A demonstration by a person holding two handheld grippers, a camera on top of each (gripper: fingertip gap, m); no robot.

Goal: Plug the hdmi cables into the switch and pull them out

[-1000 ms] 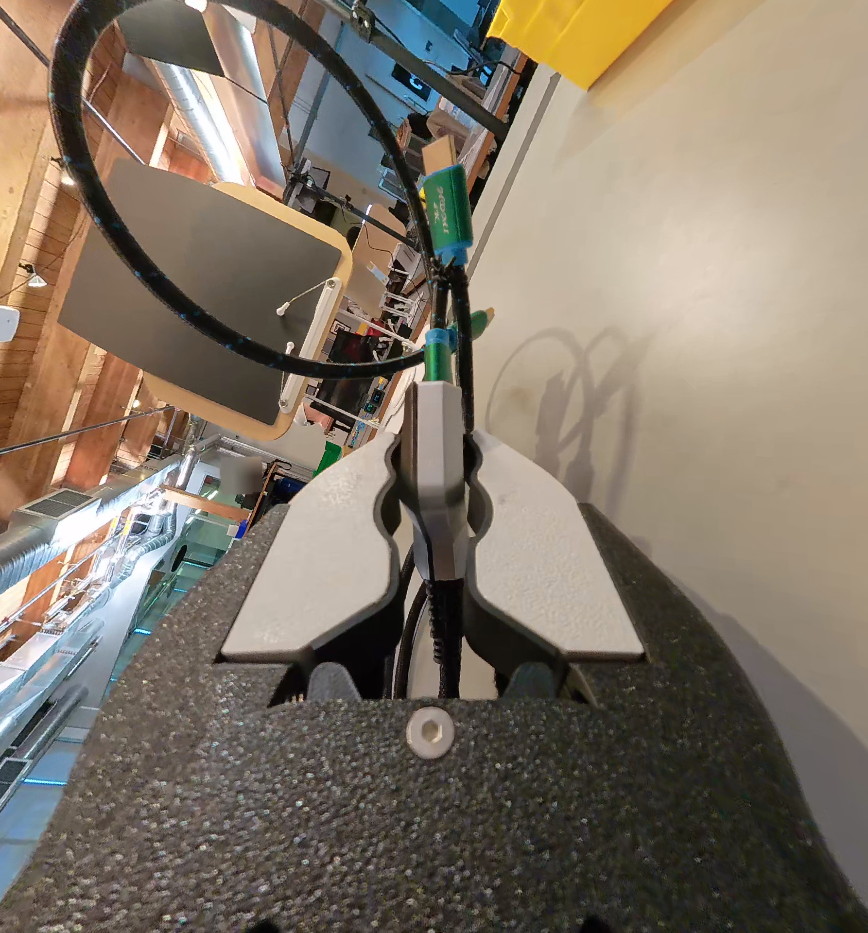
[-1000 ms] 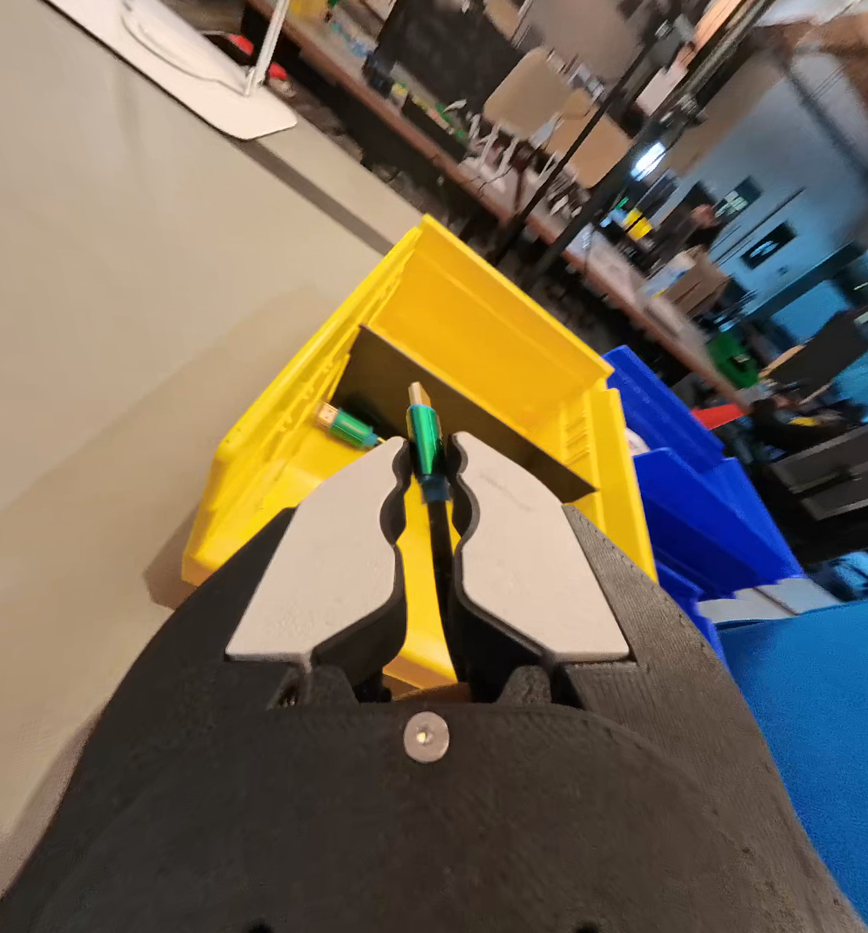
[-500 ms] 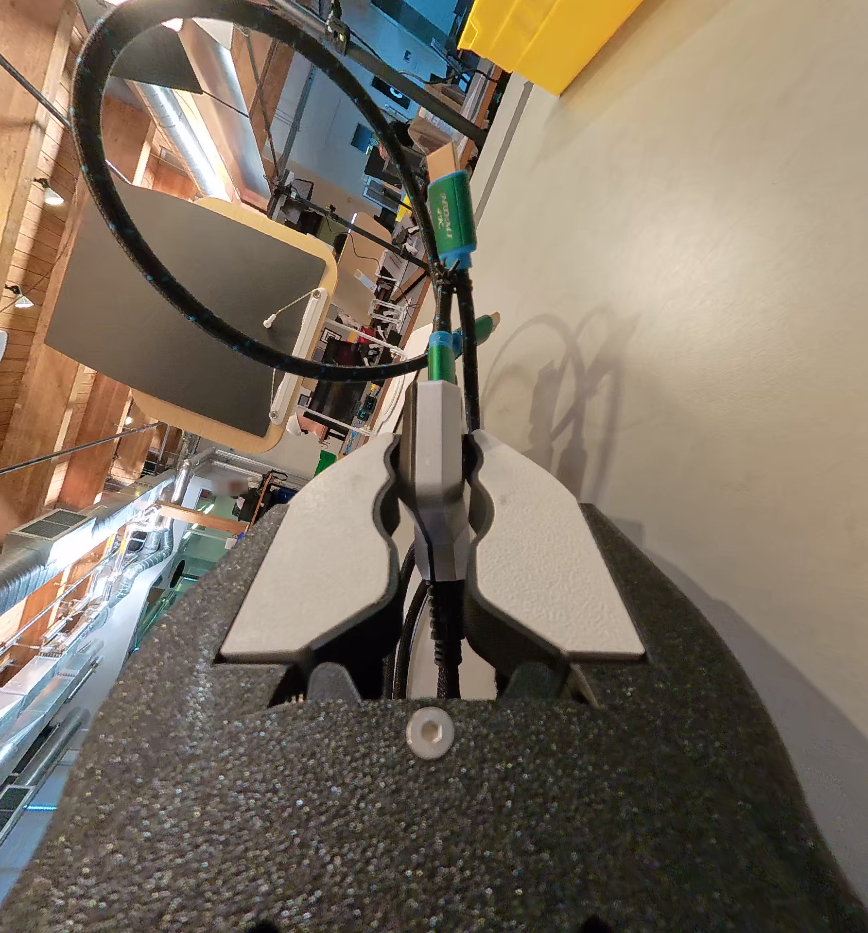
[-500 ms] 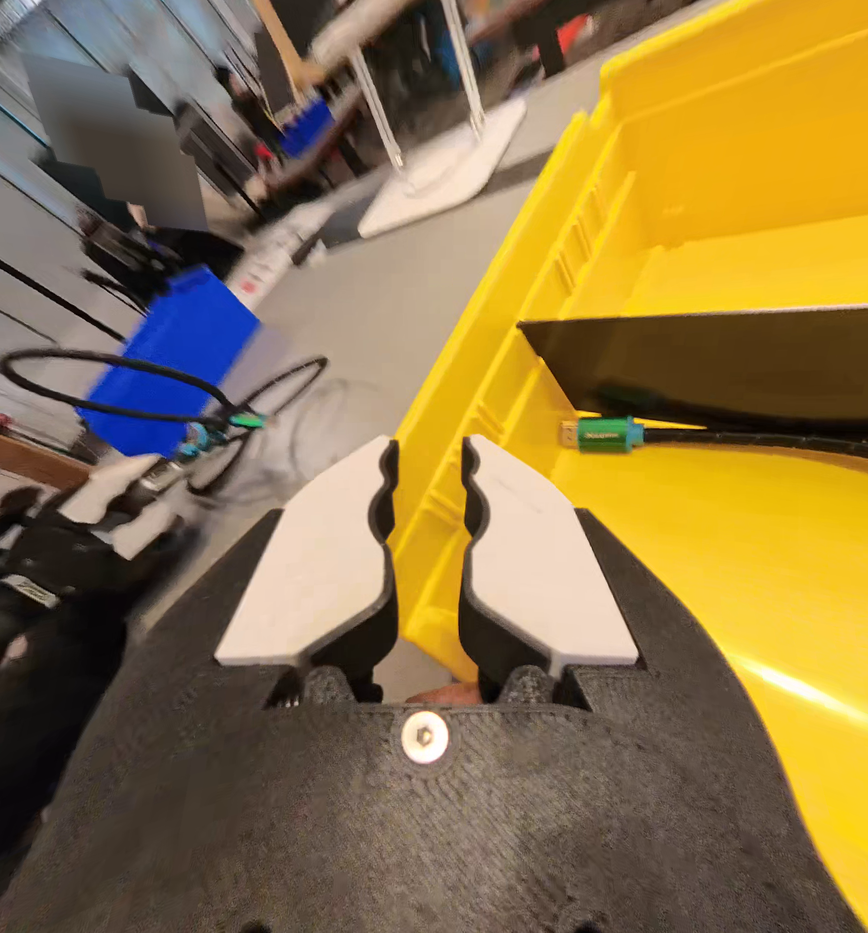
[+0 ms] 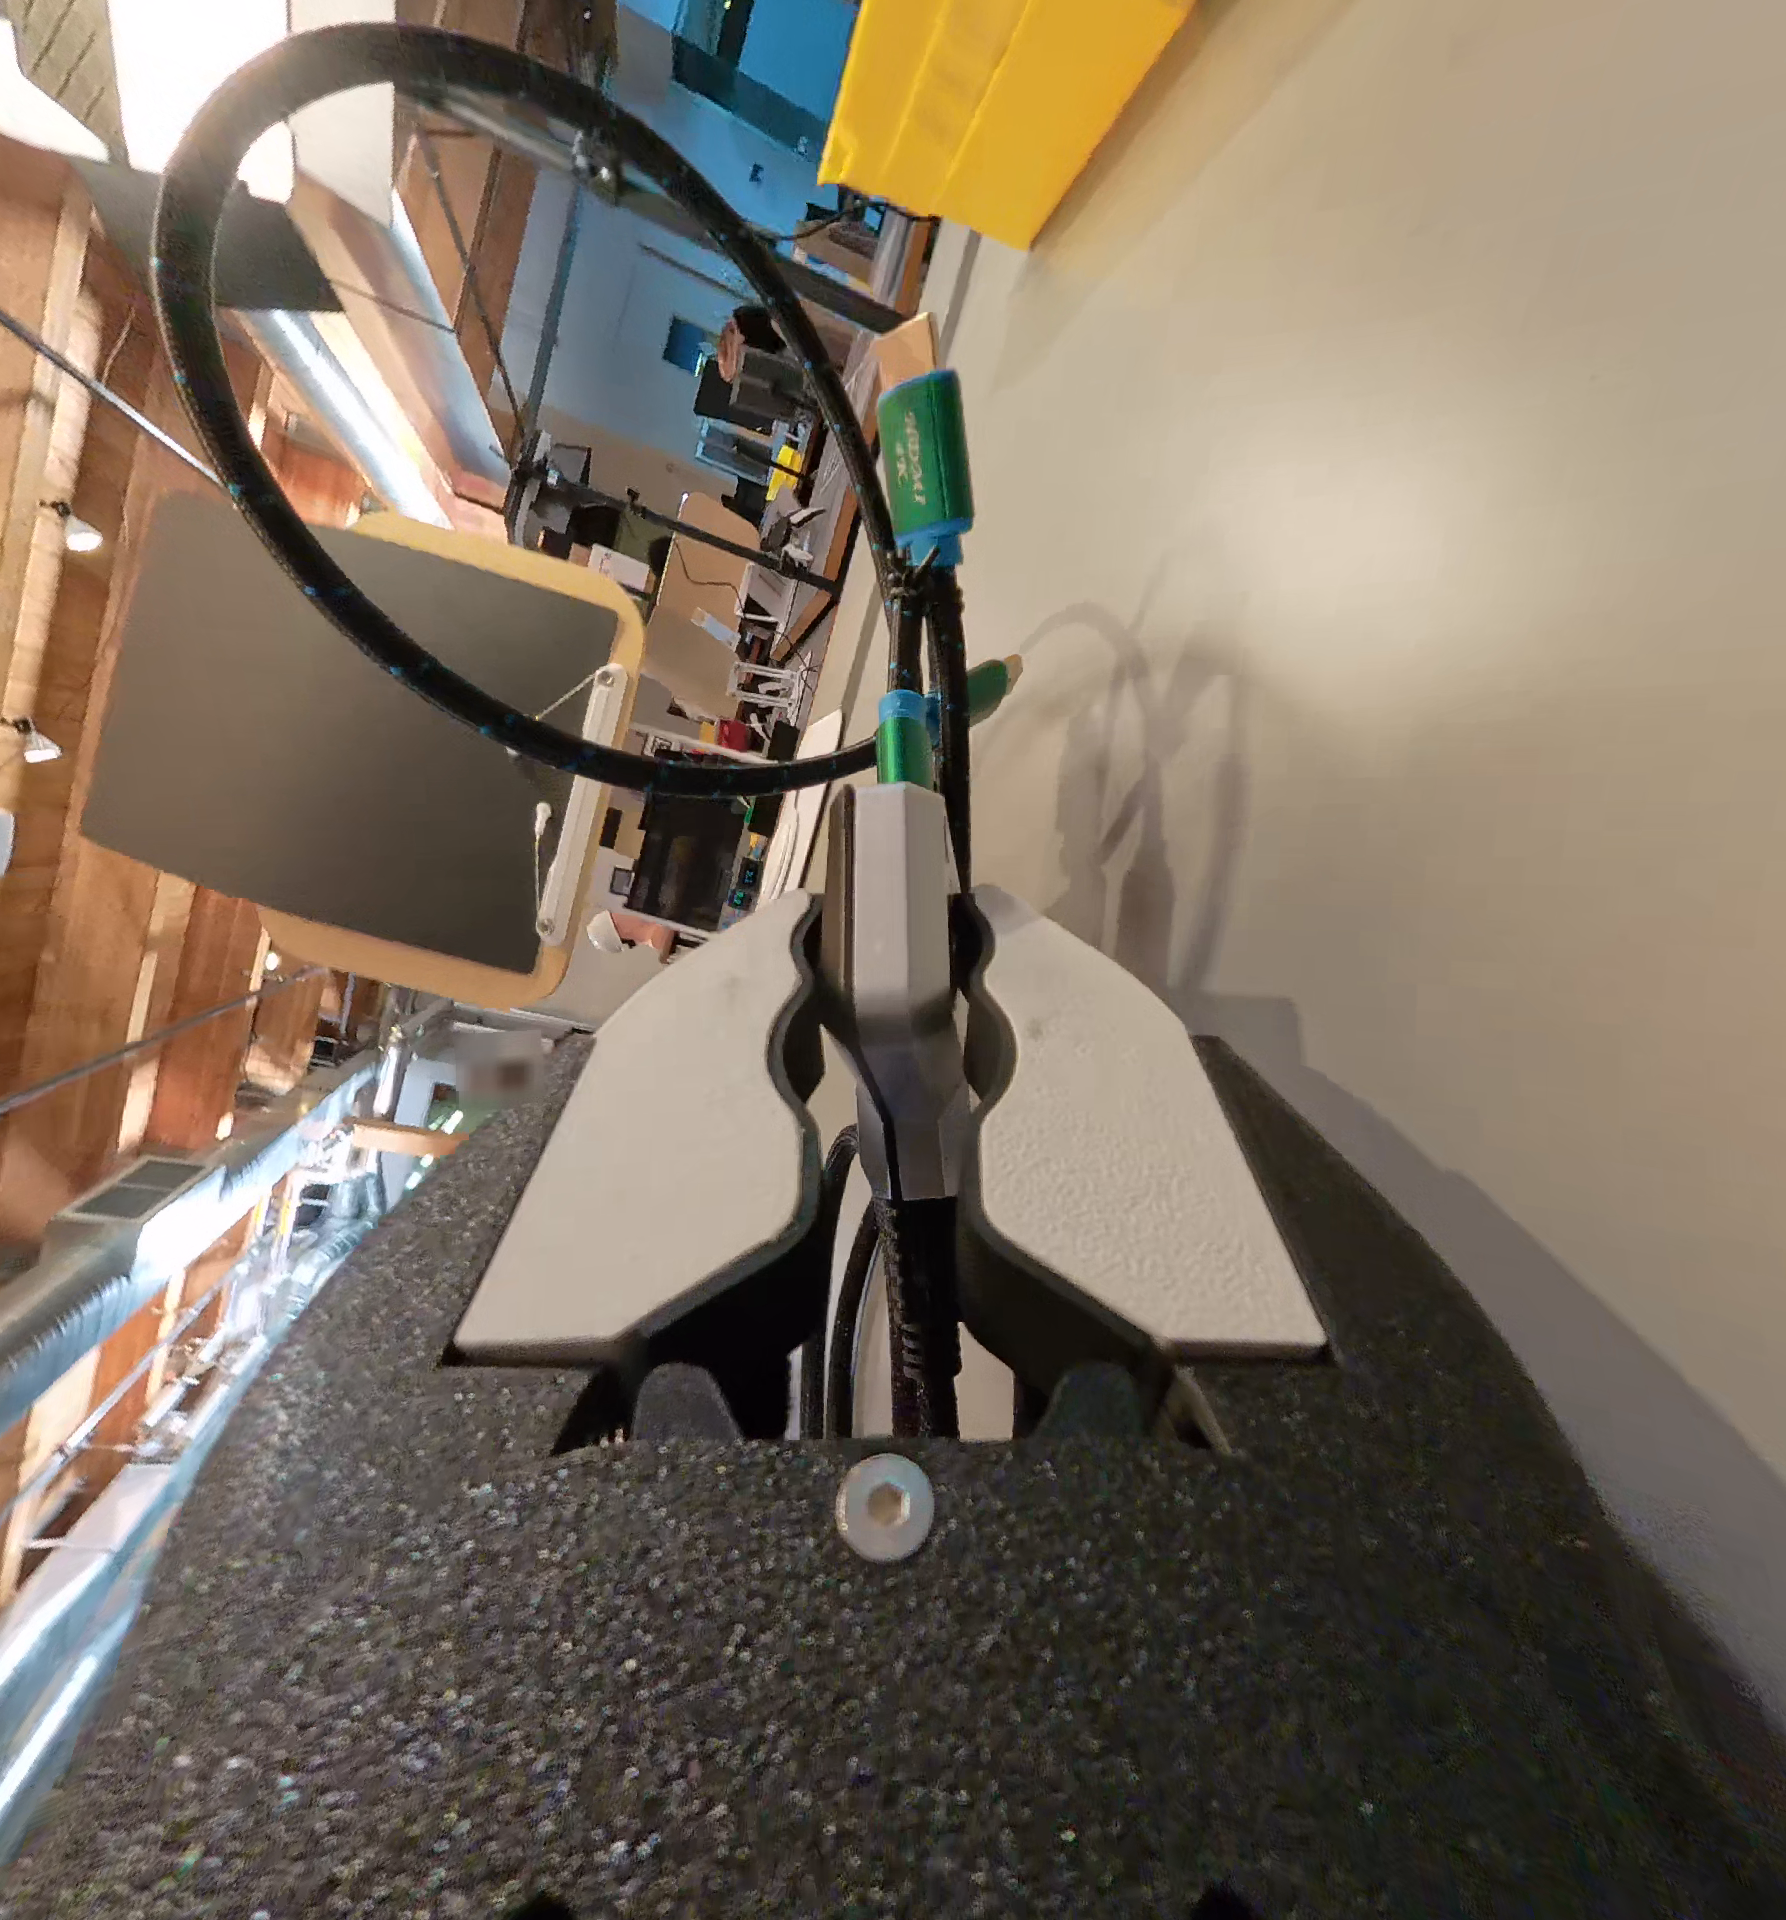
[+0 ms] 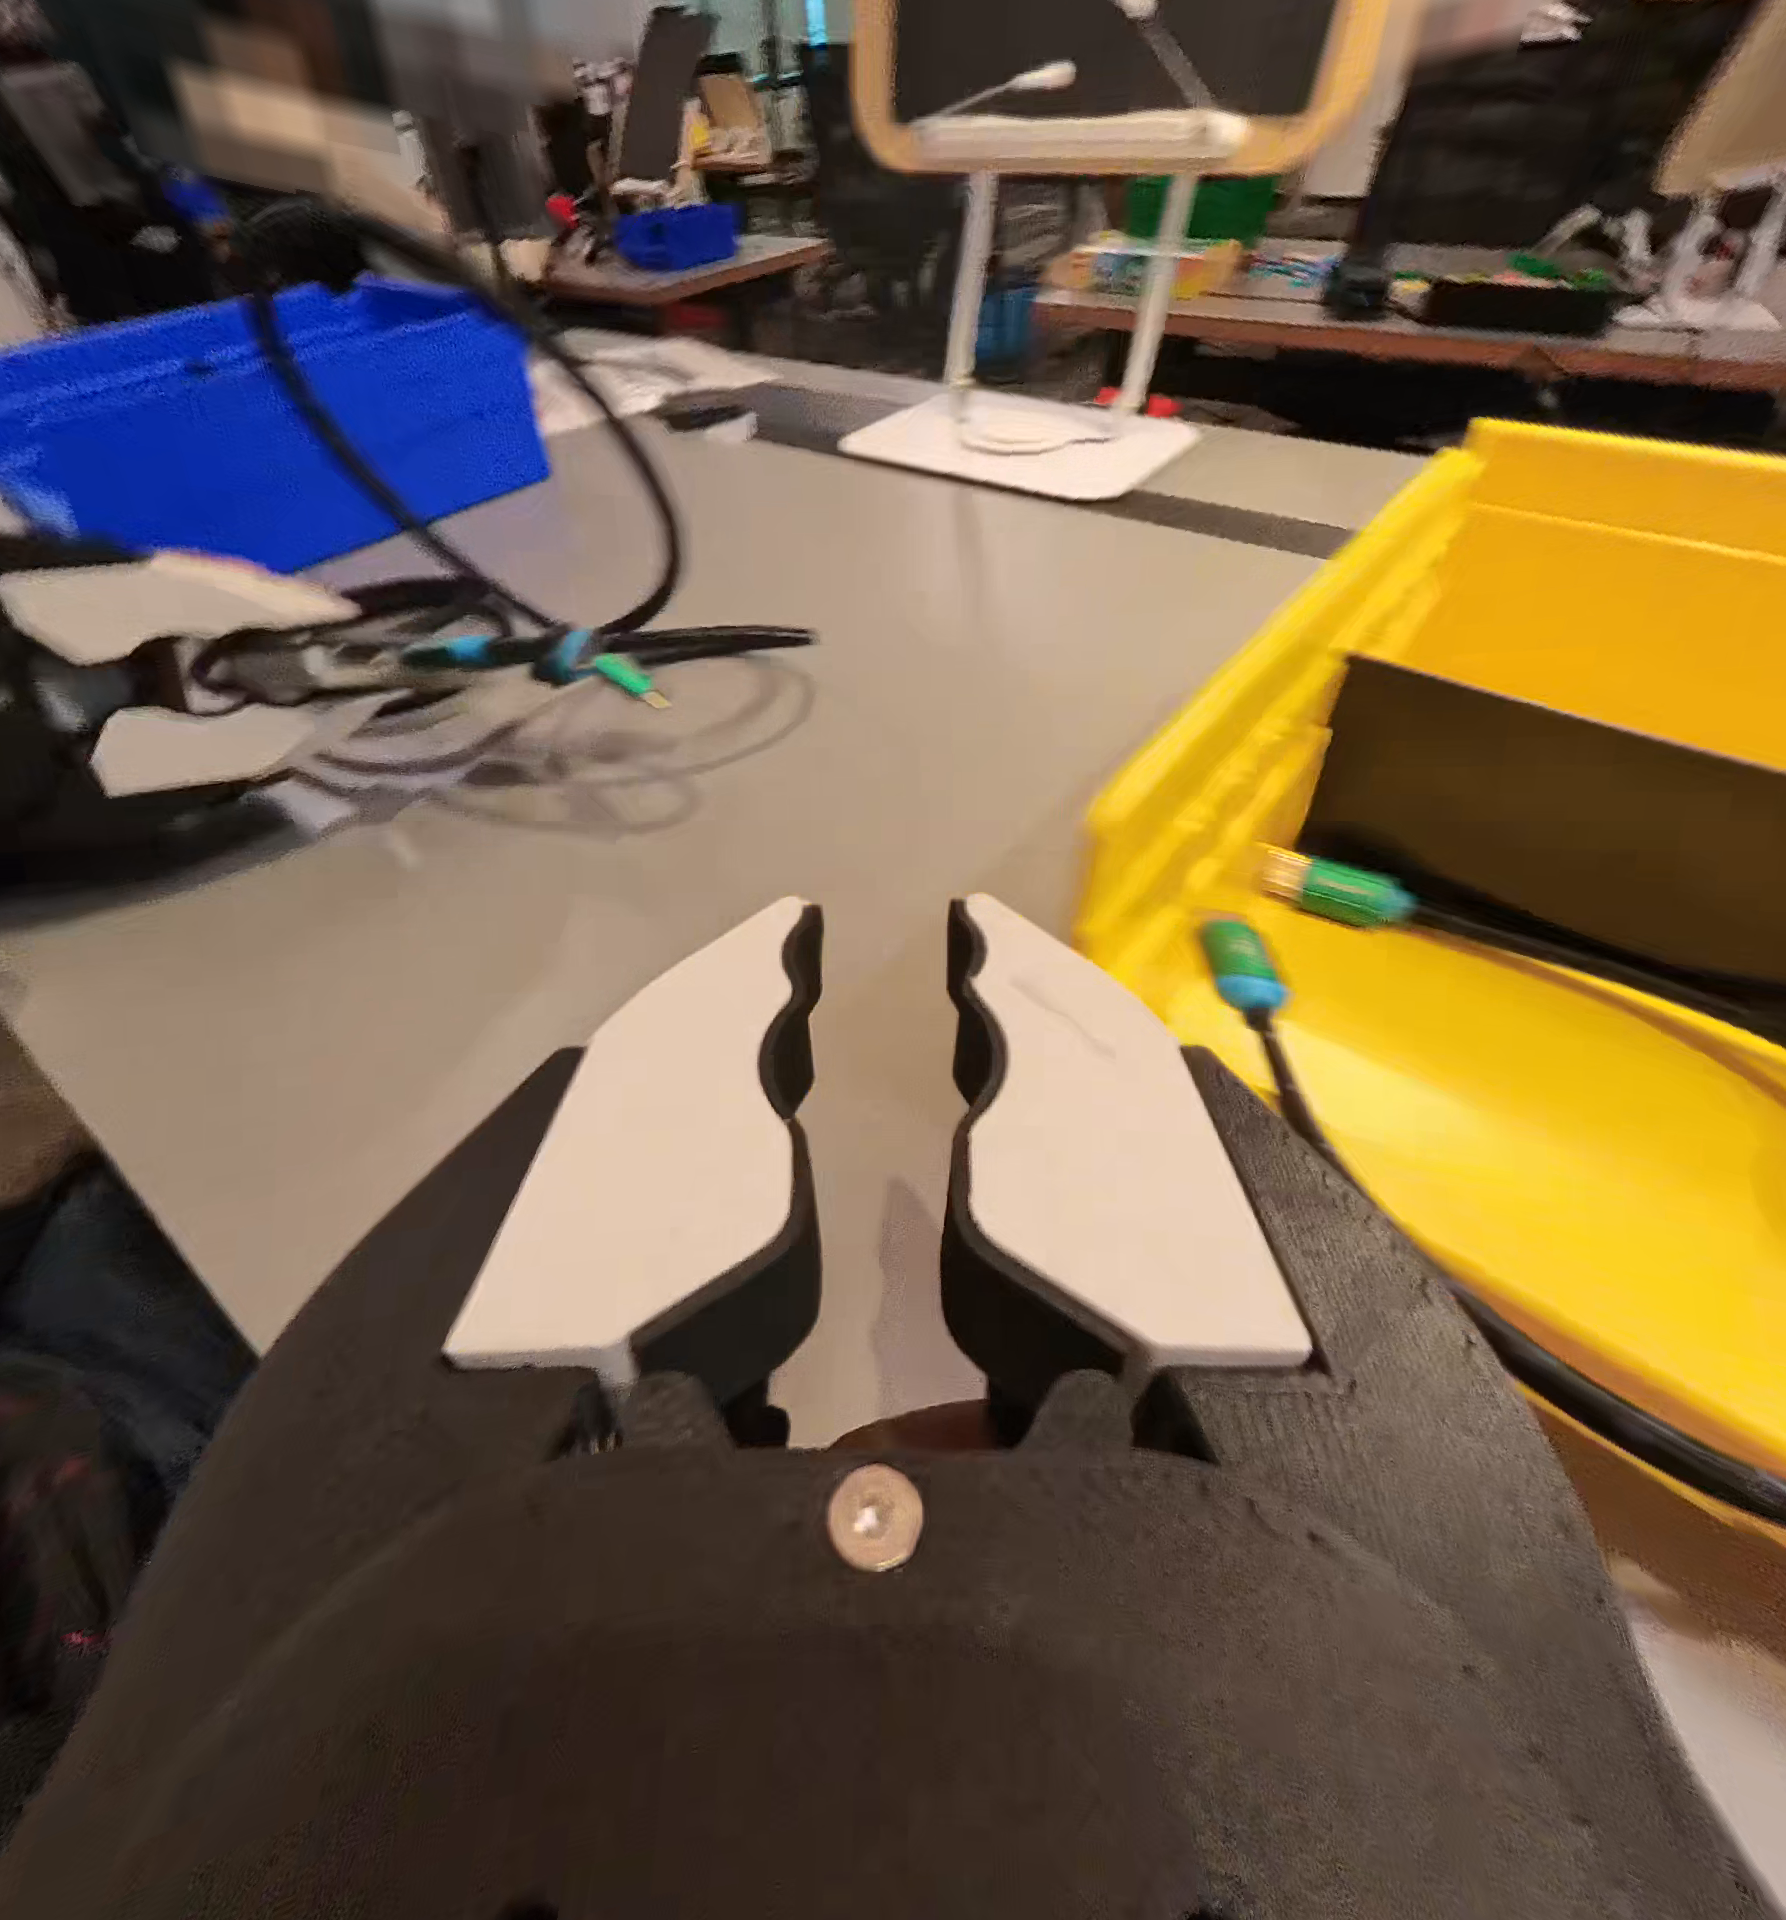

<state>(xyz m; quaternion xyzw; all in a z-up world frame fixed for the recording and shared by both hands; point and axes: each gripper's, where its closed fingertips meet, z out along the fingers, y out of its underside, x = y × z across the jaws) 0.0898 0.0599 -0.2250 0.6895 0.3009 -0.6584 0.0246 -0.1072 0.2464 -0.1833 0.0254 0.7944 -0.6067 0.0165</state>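
My left gripper (image 5: pixel 894 904) is shut on a grey HDMI switch (image 5: pixel 889 935) and holds it above the table. A green plug (image 5: pixel 904 743) sits in the switch's front end, and its black braided cable (image 5: pixel 276 551) loops up and round. A second green plug (image 5: pixel 925 457) and a third (image 5: pixel 988 686) hang free beside it. My right gripper (image 6: pixel 884 914) is open and empty, low over the table beside the yellow bin (image 6: pixel 1232 748). Two green plugs (image 6: pixel 1346 894) (image 6: pixel 1237 956) lie in that bin. The left gripper (image 6: pixel 162 665) shows blurred at far left in the right wrist view.
A black divider (image 6: pixel 1595 831) stands inside the yellow bin. A blue bin (image 6: pixel 234 436) stands at the back left of the grey table (image 6: pixel 972 644). A white stand base (image 6: pixel 1024 442) sits at the table's far edge. The yellow bin also shows in the left wrist view (image 5: pixel 982 94). Some 25 cm of space lies between my two pairs of fingers.
My right gripper let go of the green plug, left it in the yellow bin, opened, and swung left out of the bin. The left gripper kept its hold on the switch and shifted slightly.
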